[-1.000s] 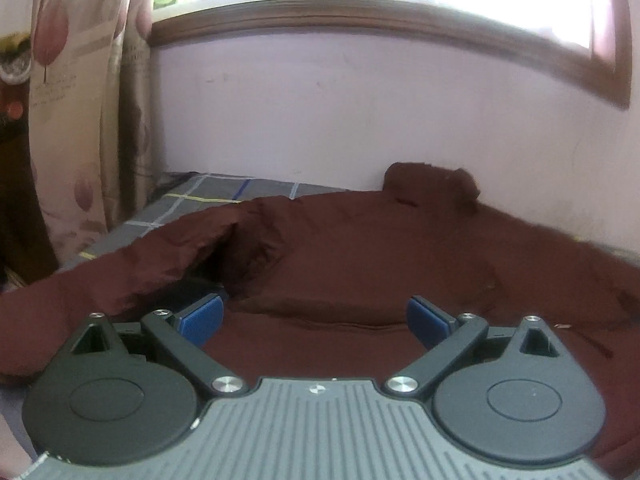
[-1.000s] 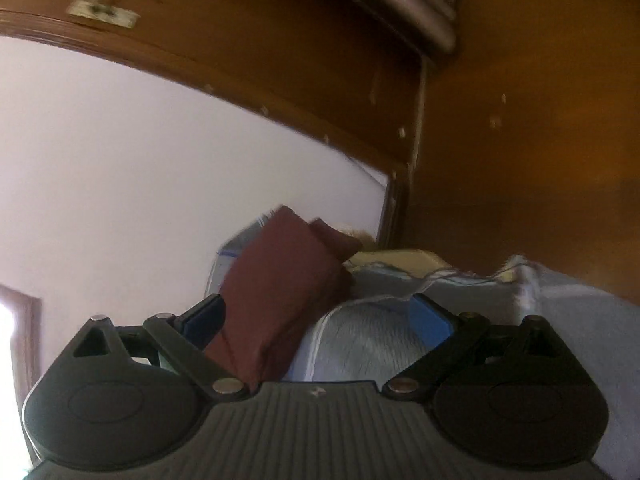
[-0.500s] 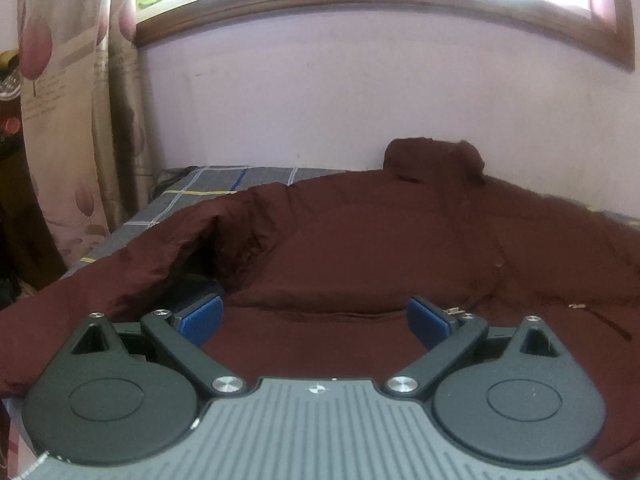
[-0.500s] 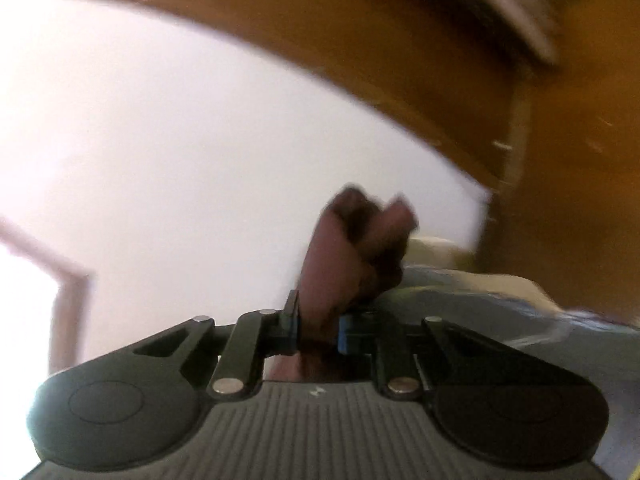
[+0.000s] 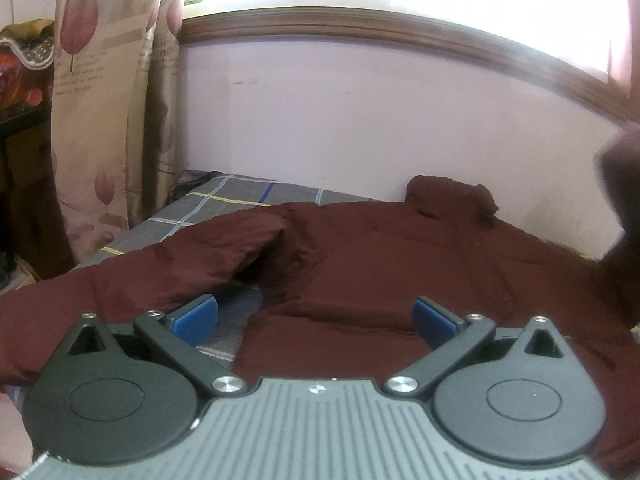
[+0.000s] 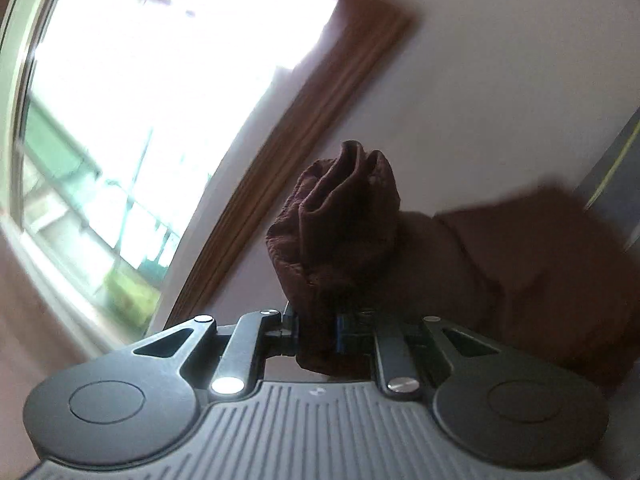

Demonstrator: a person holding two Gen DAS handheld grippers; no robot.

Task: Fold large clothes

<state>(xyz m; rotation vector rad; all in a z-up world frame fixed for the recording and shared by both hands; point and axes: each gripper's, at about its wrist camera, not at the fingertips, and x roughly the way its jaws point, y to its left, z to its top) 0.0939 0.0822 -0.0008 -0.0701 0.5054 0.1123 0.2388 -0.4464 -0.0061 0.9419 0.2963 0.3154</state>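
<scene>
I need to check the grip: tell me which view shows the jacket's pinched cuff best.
The right wrist view: the cuff stands bunched between the shut pads of the right gripper. The left wrist view shows the rest of the jacket on the bed; there the lifted sleeve is only a dark blur at the right edge.

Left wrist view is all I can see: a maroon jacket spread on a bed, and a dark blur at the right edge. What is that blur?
Observer: It is probably the sleeve of the jacket. The right wrist view shows its cuff bunched up in the air.
Operator: What holds it up?
Observer: The right tool, shut on the fabric just below the cuff.
Operator: And the rest of the sleeve?
Observer: It runs off to the right of the tool in that view, blurred.
</scene>
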